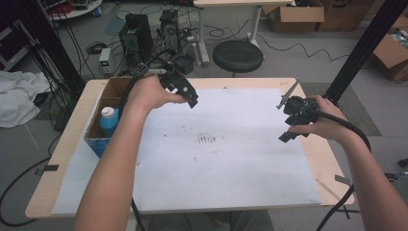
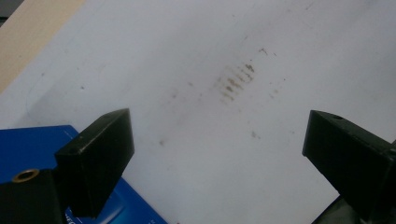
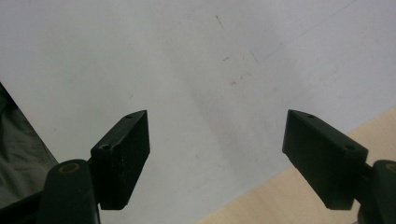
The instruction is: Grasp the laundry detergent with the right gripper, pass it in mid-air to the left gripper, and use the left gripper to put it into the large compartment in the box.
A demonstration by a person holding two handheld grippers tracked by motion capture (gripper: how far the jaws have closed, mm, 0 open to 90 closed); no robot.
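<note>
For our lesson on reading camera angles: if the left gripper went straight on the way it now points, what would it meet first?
Most likely the white sheet on the table. The left gripper is open with nothing between its jaws, and it looks down at bare sheet near the brownish smudges. The blue box lies off to one side. Depth is uncertain.

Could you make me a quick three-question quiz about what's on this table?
1. True or false: the left gripper holds a bottle.
2. Where does the bottle with the white cap stand? A) on the white sheet B) in the cardboard box C) on the stool
3. What lies between the jaws of the right gripper?

Key: 1 false, its jaws are open and empty. 2 B. 3 Nothing; they stand apart above the sheet.
</note>
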